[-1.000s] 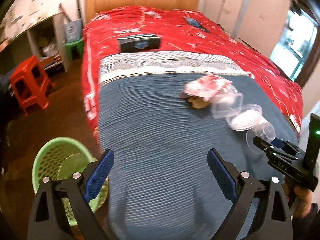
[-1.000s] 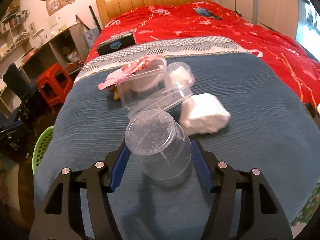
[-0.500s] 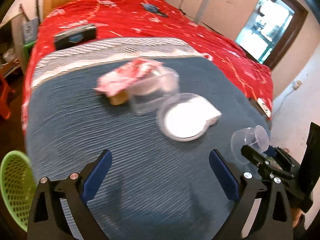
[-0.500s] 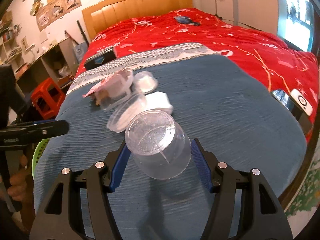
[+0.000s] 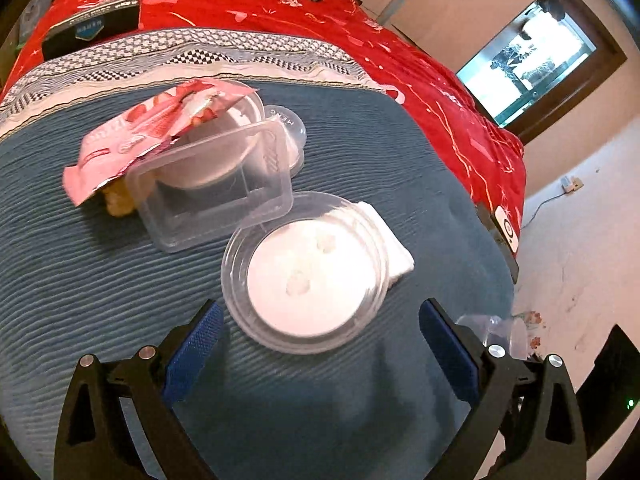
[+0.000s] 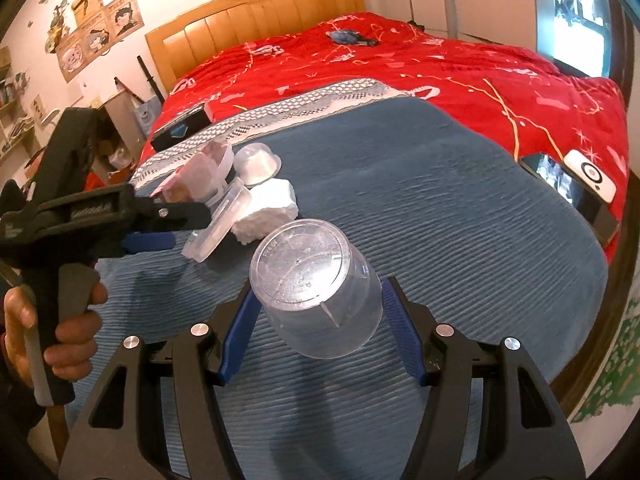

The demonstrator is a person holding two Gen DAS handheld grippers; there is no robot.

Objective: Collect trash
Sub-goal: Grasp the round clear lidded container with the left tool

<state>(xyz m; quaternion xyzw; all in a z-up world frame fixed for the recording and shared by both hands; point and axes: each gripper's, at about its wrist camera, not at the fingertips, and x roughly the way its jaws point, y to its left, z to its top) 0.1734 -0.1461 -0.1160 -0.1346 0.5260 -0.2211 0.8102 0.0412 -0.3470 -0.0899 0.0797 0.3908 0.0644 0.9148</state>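
The right claw (image 6: 316, 320) holds a cup (image 6: 316, 288); the wide left claw (image 5: 320, 356) may push the lid (image 5: 306, 272) at 12 o'clock aside.

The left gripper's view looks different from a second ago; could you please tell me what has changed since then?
The left gripper, jaws open and empty, swung away from the green basket, now out of view, and closed in on the round clear lid. The right gripper stayed shut on the clear cup and drew back slightly from the pile. The trash on the blue blanket has not shifted.
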